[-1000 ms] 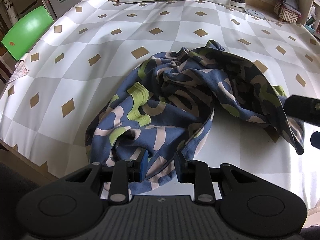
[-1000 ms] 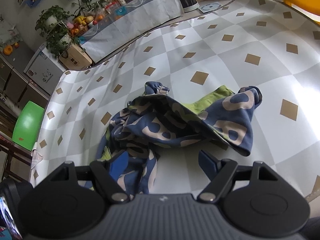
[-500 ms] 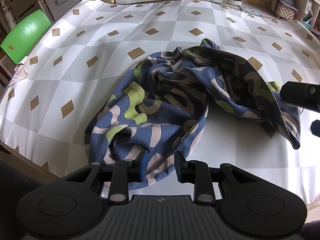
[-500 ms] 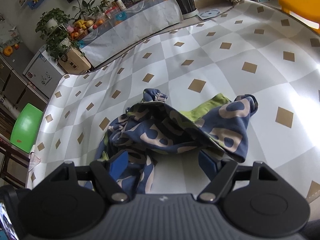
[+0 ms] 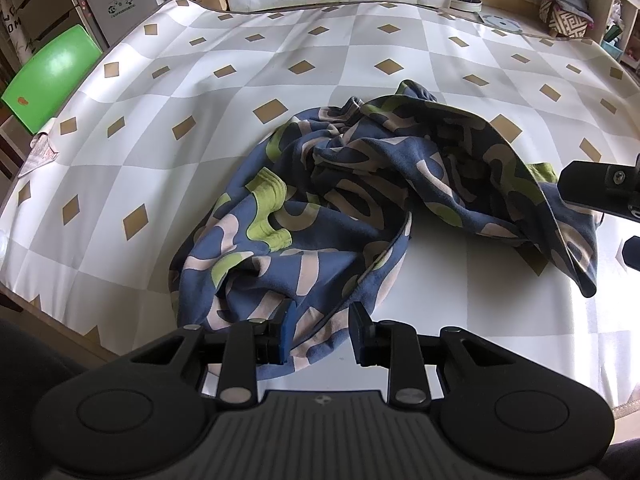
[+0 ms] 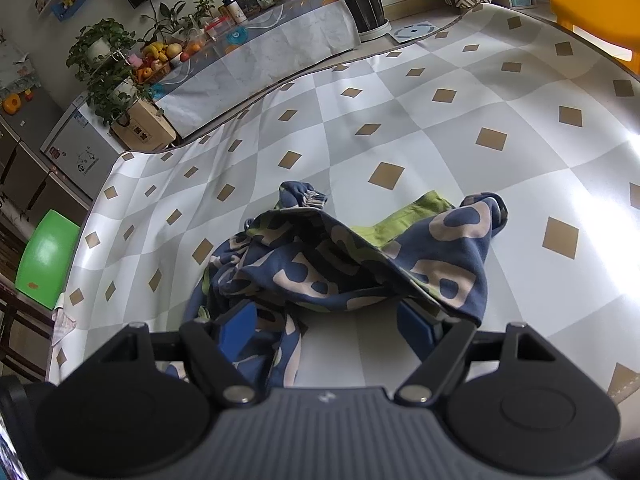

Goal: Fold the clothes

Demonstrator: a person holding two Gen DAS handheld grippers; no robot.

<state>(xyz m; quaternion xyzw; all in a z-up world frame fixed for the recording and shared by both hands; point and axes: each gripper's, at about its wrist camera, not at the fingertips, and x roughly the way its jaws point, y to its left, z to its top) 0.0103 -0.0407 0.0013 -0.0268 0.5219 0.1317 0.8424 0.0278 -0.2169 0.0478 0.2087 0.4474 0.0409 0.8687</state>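
Nearest, the left hand-held gripper [image 5: 320, 330] stands narrowly parted, a fold of the garment [image 5: 360, 208] lying between its pads; whether they pinch it cannot be told. The right hand-held gripper [image 6: 326, 326] gapes wide, cloth draped over its tips, nothing clamped. The garment, blue with beige and green shapes, lies crumpled mid-surface [image 5: 160, 92]. Farther, at ten o'clock, a green chair [image 5: 48, 76] stands past the edge.
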